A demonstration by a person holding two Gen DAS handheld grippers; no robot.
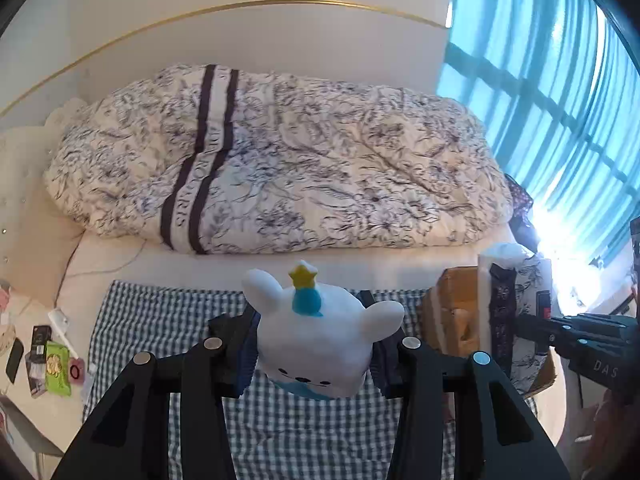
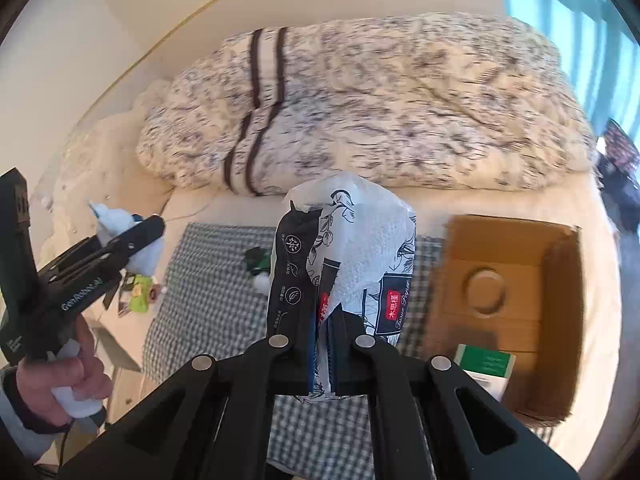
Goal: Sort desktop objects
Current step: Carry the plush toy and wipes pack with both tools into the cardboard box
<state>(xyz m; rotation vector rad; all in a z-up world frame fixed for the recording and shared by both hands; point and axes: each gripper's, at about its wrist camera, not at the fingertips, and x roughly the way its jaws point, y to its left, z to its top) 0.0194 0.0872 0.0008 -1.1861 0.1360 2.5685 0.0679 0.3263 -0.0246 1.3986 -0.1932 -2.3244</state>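
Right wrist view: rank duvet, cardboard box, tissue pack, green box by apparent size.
1. Duvet, clearly largest.
2. Cardboard box and tissue pack: similar in frame; the pack is held in the right gripper close to the lens, so I won't rank them.
3. Green box, smallest, lying inside the cardboard box.

A folded floral quilt (image 1: 280, 160) with two dark stripes lies across the far part of the bed (image 1: 132, 256). Behind it stands a pale wall with a thin gold trim line (image 1: 224, 10). At the right hangs a blue curtain (image 1: 552, 92), with bright daylight coming through it. A thin cable (image 1: 100, 270) runs over the bed sheet at the left.
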